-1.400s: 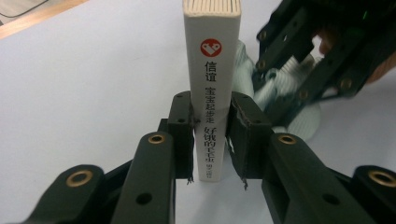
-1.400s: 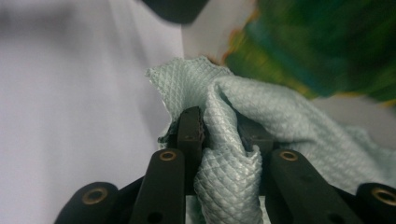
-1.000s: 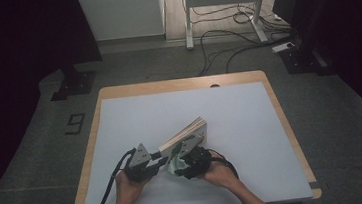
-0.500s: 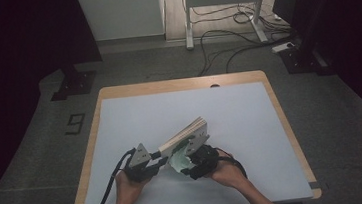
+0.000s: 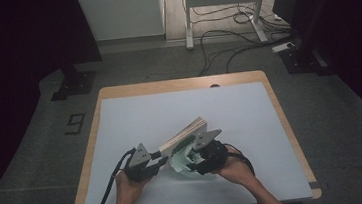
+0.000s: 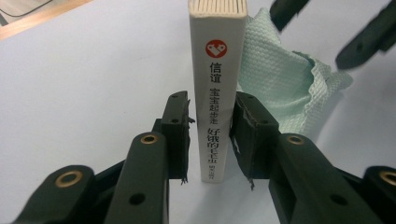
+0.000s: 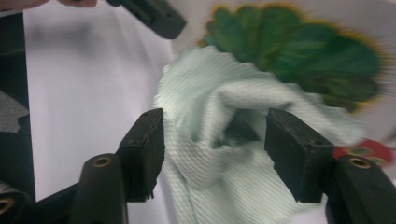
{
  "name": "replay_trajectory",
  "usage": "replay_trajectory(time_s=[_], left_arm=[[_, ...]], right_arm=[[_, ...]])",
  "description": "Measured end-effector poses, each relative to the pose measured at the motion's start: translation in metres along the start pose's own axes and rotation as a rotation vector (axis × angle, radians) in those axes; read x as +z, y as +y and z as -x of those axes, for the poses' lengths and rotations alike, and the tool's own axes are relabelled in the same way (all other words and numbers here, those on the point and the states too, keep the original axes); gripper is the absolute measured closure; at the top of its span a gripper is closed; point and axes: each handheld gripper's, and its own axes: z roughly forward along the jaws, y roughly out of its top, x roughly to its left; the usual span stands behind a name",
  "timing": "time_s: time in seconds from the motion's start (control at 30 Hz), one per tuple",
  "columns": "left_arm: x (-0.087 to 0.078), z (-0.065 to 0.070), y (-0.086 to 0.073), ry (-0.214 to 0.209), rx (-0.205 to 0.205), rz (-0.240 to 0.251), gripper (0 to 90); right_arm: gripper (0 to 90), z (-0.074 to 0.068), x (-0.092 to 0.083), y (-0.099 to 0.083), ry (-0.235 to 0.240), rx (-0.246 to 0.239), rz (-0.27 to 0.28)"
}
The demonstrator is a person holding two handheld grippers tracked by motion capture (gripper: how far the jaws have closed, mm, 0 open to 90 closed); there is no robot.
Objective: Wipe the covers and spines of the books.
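Pale-green cloth (image 5: 180,161) lies bunched on the white surface (image 5: 135,116), near-centre, touching the cover of the book (image 5: 184,133). Left gripper (image 6: 211,135) clamps the book by its spine; book stands on edge, running from near-left to far-right in the high view. Right gripper (image 7: 212,140) sits over the cloth; its jaws have just been opening, with cloth bunched between them and pads apart from it. Book cover with a green illustration shows behind the cloth in the right gripper view. Both hands sit at the near edge.
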Motion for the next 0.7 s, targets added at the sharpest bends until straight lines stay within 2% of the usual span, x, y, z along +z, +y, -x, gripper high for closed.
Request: replay_trajectory(time_s=[0.17, 0.43, 0.53, 0.7], left_arm=[[0.0, 0.0, 0.0, 0.003, -0.004, -0.003, 65.2], [-0.004, 0.001, 0.001, 0.015, -0.008, 0.002, 62.6], [-0.006, 0.002, 0.001, 0.018, -0.012, 0.004, 62.7], [-0.008, 0.004, 0.001, 0.031, -0.012, -0.008, 63.7]], right_arm=[[33.1, 0.015, -0.015, -0.004, -0.032, 0.035, 0.021], [29.7, 0.052, -0.03, -0.016, -0.109, 0.097, 0.055], [28.8, 0.067, -0.03, -0.019, -0.117, 0.121, 0.079], [27.9, 0.082, -0.02, -0.015, -0.114, 0.107, 0.085]])
